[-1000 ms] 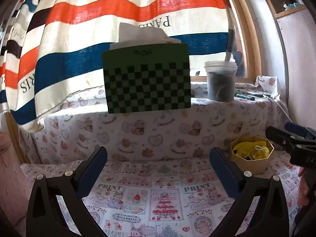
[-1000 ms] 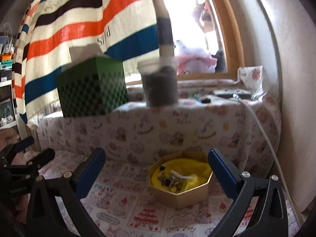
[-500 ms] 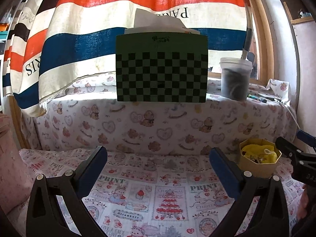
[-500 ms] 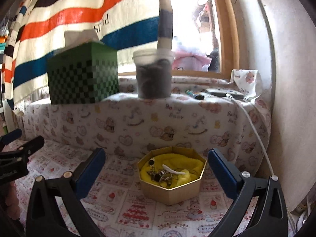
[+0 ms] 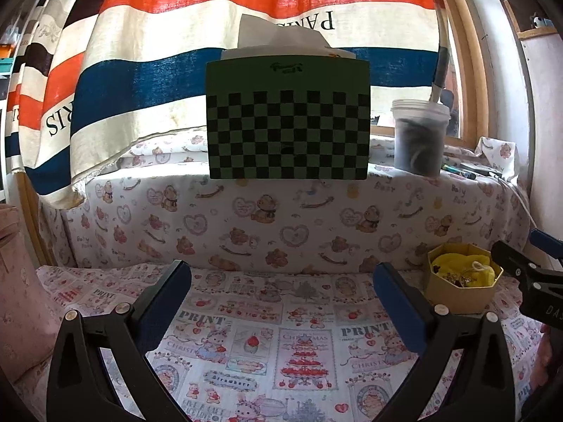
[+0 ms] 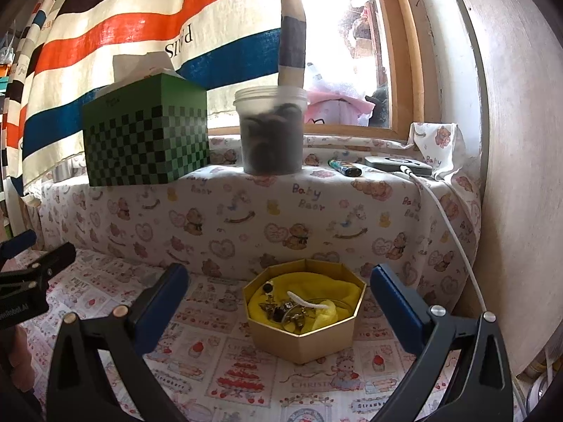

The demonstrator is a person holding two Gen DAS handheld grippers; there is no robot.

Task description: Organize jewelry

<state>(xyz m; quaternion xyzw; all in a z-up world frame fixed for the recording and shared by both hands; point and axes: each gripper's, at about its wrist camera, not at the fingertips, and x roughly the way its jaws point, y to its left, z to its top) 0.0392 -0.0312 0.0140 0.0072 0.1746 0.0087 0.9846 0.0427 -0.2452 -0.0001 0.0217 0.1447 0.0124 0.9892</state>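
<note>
The gold octagonal cardboard box [image 6: 303,320] stands on the printed cotton cloth [image 6: 218,369] that covers the work surface and serves as the landmark here. It is open-topped, with flat matte side panels. A crumpled yellow fabric lining [image 6: 327,290] fills the box, and a tangle of small metal jewelry pieces [image 6: 281,311] lies on it, toward the box's front left; single items cannot be told apart. A thin white cord [image 6: 306,302] lies across the jewelry.

The right gripper [image 6: 278,290] hangs in front of the box, its jaws spread wide and holding nothing, with blue pads on black plastic arms; the box appears between the two fingers. The left gripper [image 5: 281,285] is well to the left of the box, also spread wide and empty, over bare cloth.

Behind and above the box runs a raised ledge draped in bear-print fabric [image 6: 246,218]. On it, up and left of the box, stands a green checkered cardboard tissue box [image 6: 146,140]. Directly above the box stands a translucent round plastic jar [image 6: 271,130] with dark contents.
</note>
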